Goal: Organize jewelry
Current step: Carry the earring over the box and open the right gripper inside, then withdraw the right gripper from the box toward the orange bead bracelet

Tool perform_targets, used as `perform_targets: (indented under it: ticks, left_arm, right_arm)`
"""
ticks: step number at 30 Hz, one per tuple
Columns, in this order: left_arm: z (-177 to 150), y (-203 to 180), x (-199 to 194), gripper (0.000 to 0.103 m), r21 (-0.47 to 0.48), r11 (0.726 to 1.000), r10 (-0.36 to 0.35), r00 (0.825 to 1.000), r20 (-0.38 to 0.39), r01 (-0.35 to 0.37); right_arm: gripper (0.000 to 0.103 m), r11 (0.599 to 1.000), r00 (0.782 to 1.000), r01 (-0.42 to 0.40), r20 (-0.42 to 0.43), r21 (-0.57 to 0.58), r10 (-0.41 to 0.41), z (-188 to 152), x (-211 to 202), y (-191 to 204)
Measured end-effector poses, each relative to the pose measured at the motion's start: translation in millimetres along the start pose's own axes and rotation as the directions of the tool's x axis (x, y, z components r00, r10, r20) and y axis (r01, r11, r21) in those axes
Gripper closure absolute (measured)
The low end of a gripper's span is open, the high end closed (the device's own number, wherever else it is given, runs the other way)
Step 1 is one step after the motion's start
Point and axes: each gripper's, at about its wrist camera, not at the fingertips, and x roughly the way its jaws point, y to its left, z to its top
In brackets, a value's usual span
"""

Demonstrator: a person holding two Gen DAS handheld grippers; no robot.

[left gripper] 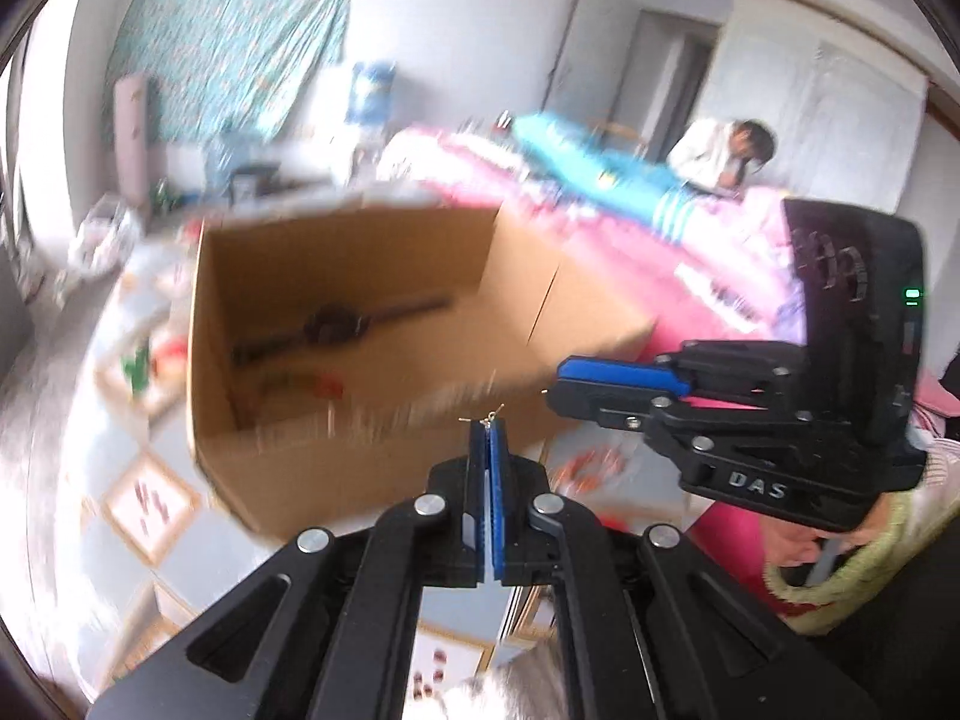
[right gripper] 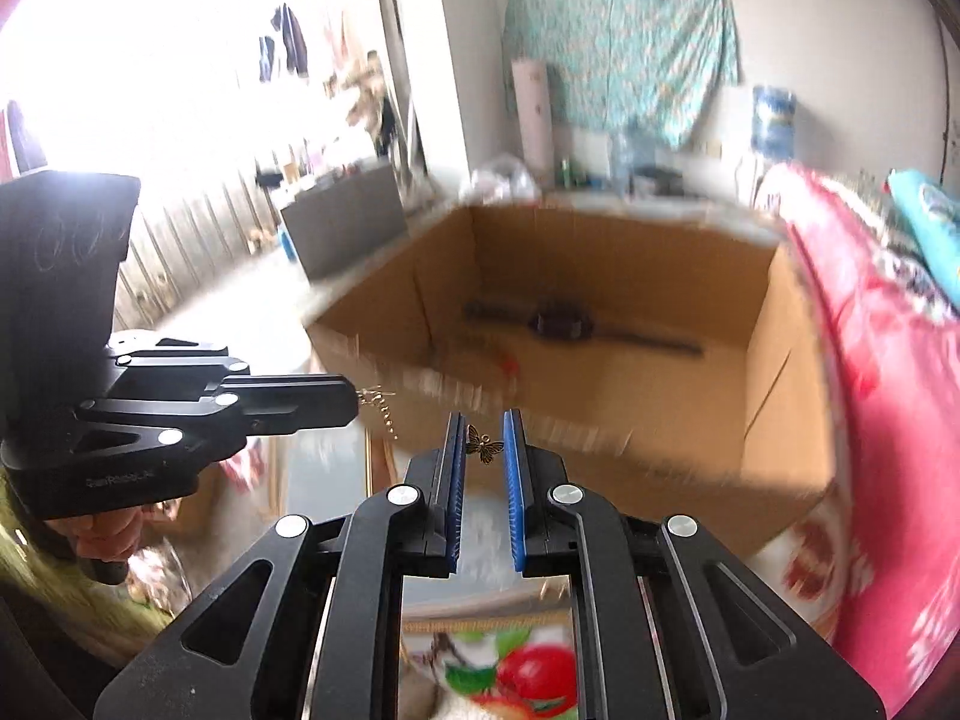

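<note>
- The right gripper pinches a small butterfly charm between its blue pads.
- At left, the left gripper holds a fine gold chain dangling from its tip.
- Behind both stands an open cardboard box with a dark wristwatch inside.
- A pink bed cover lies right of the box.

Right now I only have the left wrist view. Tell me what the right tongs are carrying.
Observer: The right tongs pinch a small butterfly charm between their blue pads.
Operator: Now report what my left tongs look like from the other side.
Observer: The left tongs are shut, and a gold chain dangles below their tip.
Operator: Describe what lies in the box.
Observer: In the cardboard box a dark strap-like object lies flat on the bottom; it is too blurred to name.
</note>
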Motion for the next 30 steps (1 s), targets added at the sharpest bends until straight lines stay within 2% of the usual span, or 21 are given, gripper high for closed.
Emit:
perform_targets:
  ticks: [2,4,6,9,12,15,17,19,20,21,24,30]
  left_arm:
    - [19,0,-5,0.102,0.019,1.0,-0.006,1.0,0.03,0.006]
    - [36,5,2,0.102,0.005,1.0,-0.017,1.0,0.019,0.017]
    - [50,15,18,0.102,-0.009,1.0,-0.009,1.0,-0.016,0.009]
    - [63,32,57,0.102,-0.052,0.999,-0.013,0.993,-0.116,0.007]
    - [69,43,92,0.102,-0.085,0.996,-0.026,0.978,-0.205,0.008]
    - [74,49,122,0.102,-0.084,0.996,0.006,0.958,-0.285,-0.032]
    - [75,56,138,0.101,-0.125,0.992,-0.028,0.941,-0.336,-0.015]
    - [75,58,150,0.099,-0.131,0.991,-0.011,0.929,-0.371,-0.04]
    - [74,58,153,0.094,-0.13,0.99,-0.004,0.926,-0.376,-0.049]
    - [74,59,154,0.091,-0.136,0.989,-0.006,0.926,-0.377,-0.049]
    - [72,59,150,0.09,-0.158,0.986,-0.013,0.932,-0.362,-0.047]
    - [77,67,128,0.09,-0.175,0.983,0.007,0.96,-0.281,-0.059]
  right_arm:
    - [0.092,1.0,1.0,-0.021,0.02,0.02,0.02,21,1,-9]
    - [0.092,0.998,0.999,-0.035,-0.004,0.056,0.035,38,10,-25]
    - [0.092,0.994,0.997,-0.057,-0.055,0.095,0.062,52,27,-44]
    - [0.092,0.983,0.986,-0.068,-0.142,0.169,0.092,68,57,-70]
    - [0.092,0.969,0.961,-0.072,-0.243,0.236,0.131,72,99,-86]
    - [0.09,0.969,0.945,-0.06,-0.298,0.24,0.132,81,123,-92]
    - [0.089,0.97,0.94,-0.043,-0.319,0.24,0.12,84,132,-96]
    - [0.088,0.971,0.942,-0.038,-0.316,0.235,0.114,82,131,-94]
    - [0.088,0.97,0.944,-0.04,-0.31,0.239,0.116,82,131,-95]
    - [0.087,0.969,0.945,-0.045,-0.304,0.242,0.119,80,128,-92]
    - [0.087,0.969,0.956,-0.043,-0.273,0.242,0.11,84,118,-96]
    - [0.087,0.969,0.975,-0.033,-0.206,0.247,0.085,86,92,-101]
